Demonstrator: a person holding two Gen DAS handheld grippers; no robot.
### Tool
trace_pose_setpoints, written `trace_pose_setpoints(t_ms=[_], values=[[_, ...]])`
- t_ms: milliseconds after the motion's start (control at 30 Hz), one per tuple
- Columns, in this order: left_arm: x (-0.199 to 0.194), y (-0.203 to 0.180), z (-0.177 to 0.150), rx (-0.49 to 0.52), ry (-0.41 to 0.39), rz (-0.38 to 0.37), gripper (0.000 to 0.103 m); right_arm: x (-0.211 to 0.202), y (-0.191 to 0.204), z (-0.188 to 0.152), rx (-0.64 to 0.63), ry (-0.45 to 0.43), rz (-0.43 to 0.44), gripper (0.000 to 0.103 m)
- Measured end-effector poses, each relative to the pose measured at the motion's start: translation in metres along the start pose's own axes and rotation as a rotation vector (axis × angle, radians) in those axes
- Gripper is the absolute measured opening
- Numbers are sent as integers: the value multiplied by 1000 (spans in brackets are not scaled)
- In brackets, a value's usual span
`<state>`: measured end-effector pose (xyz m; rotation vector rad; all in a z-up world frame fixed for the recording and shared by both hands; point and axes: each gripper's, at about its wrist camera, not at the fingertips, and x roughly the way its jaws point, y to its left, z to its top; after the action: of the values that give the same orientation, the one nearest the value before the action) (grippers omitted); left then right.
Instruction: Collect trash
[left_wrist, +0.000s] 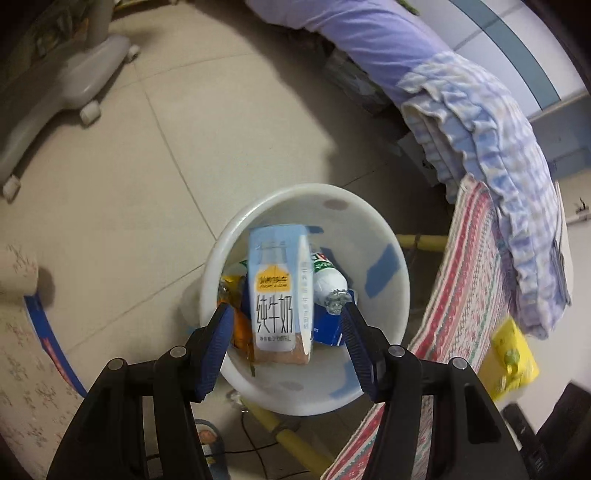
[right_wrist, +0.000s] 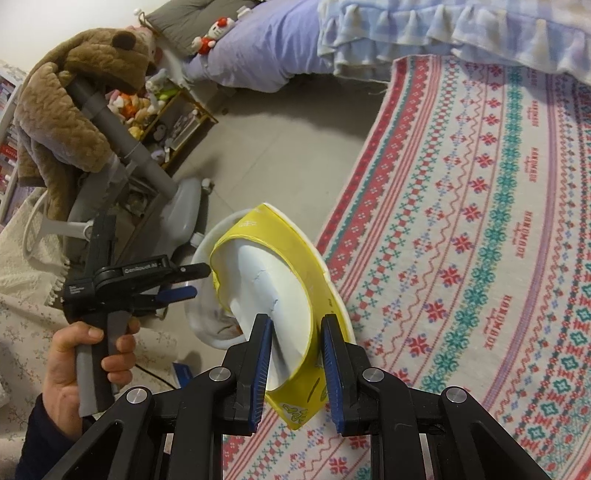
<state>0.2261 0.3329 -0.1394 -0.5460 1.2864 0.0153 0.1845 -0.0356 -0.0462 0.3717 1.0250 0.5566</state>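
Observation:
In the left wrist view a white bin (left_wrist: 369, 229) stands on the floor. In it a blue milk carton (left_wrist: 279, 291) lies on top of a white bottle (left_wrist: 328, 280) and orange and blue wrappers. My left gripper (left_wrist: 288, 314) is open above the bin, its fingers apart from the carton. In the right wrist view my right gripper (right_wrist: 297, 330) is shut on the rim of a yellow paper bowl (right_wrist: 280, 280), held over the bin (right_wrist: 207, 325). The left gripper (right_wrist: 184, 282) also shows there, open beside the bin. The yellow bowl shows at the right edge of the left wrist view (left_wrist: 511, 354).
A patterned red and green cloth (right_wrist: 480, 240) covers the surface to the right. A bed with purple and checked bedding (left_wrist: 461, 110) lies beyond. A grey wheeled chair base (left_wrist: 55, 96) stands left, with a brown plush (right_wrist: 62, 107) on the chair.

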Motion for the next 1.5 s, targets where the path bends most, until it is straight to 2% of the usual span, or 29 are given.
trace_pose_setpoints(t_ms=[100, 267, 400, 600, 700, 800, 867, 1000, 1067, 1167, 1267, 1400, 1500], values=[[-2, -2, -1, -1, 24, -19, 62, 9, 4, 3, -7, 6, 4, 24], [-17, 8, 2, -76, -5, -10, 62, 26, 15, 8, 10, -6, 46, 24], [-26, 16, 5, -110, -19, -22, 62, 55, 26, 11, 80, 3, 99, 25], [-32, 23, 7, -137, -14, -52, 62, 98, 55, 23, 101, 18, 89, 26], [-35, 22, 9, -138, -19, -61, 62, 117, 71, 30, 72, 2, 58, 31], [-37, 19, 8, -130, -25, -56, 62, 139, 72, 33, 56, 21, -59, 32], [-39, 15, 5, -121, -29, -52, 62, 146, 70, 28, 59, 30, -94, 32], [-50, 7, -7, -90, -43, -22, 62, 137, 73, 19, 8, 17, -129, 33], [-57, 7, -15, -94, -50, -10, 62, 129, 74, 16, 0, 18, -116, 33], [-76, 2, -31, -88, -83, 0, 62, 110, 75, 9, -21, 16, -87, 44], [-96, -6, -48, -61, -129, 27, 62, 90, 82, -6, -77, 11, -62, 45], [-128, -19, -93, -32, -186, 65, 63, 60, 91, -23, -132, 5, -43, 47], [-148, -29, -138, 19, -248, 99, 75, 33, 97, -40, -169, 0, -34, 50]])
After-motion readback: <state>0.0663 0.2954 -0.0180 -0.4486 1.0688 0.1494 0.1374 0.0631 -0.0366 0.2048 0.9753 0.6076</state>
